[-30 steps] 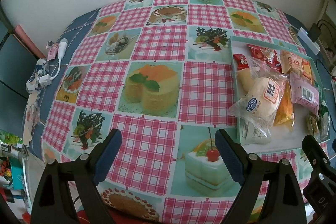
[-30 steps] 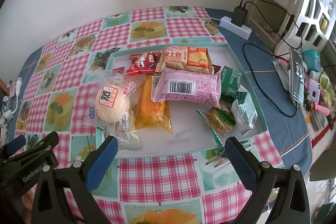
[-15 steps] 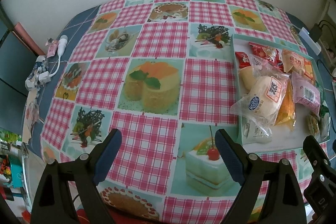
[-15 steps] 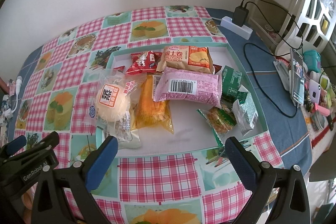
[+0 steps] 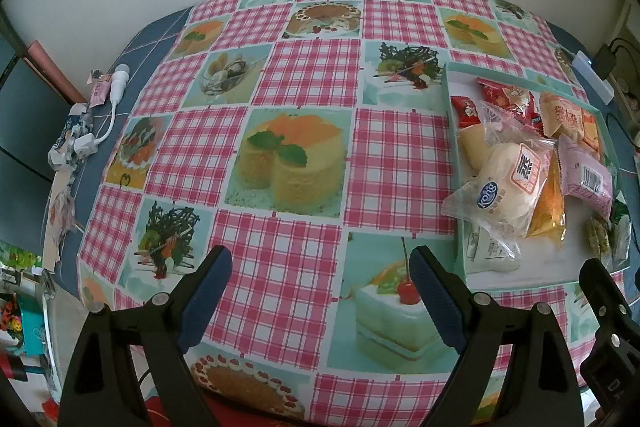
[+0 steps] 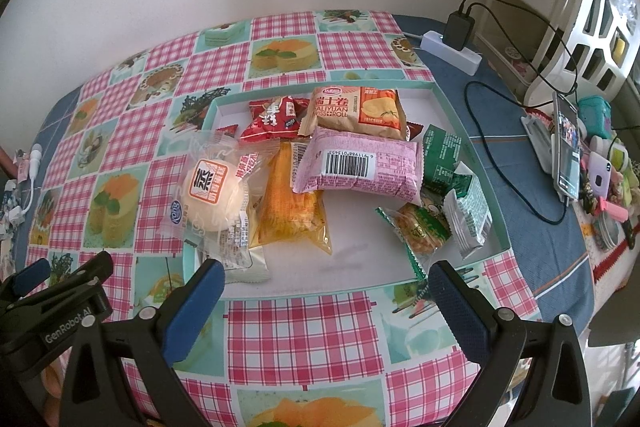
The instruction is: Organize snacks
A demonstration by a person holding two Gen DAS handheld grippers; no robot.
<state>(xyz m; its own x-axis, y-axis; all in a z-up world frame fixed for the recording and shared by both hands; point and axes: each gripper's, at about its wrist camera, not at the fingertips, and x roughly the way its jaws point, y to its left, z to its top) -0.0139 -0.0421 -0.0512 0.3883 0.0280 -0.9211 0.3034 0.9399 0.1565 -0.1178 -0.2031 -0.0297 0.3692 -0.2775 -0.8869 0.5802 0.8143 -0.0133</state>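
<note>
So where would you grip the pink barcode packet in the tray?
Take the pink packet across its short width near the middle, coming from above with the right gripper. It lies flat on top of the other snacks, long axis sideways, its top face clear; its crimped ends look too thin.

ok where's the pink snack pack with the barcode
Right wrist view: the pink pack lies mid-tray, overlapping the orange pack on its left, just below the Swiss roll pack.

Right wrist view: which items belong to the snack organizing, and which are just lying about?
Job items: shallow tray, round bun packet, pink barcode packet, orange packet, swiss roll packet, red packets, green packets.

Lying about: power strip, charger, phone, white rack.
</note>
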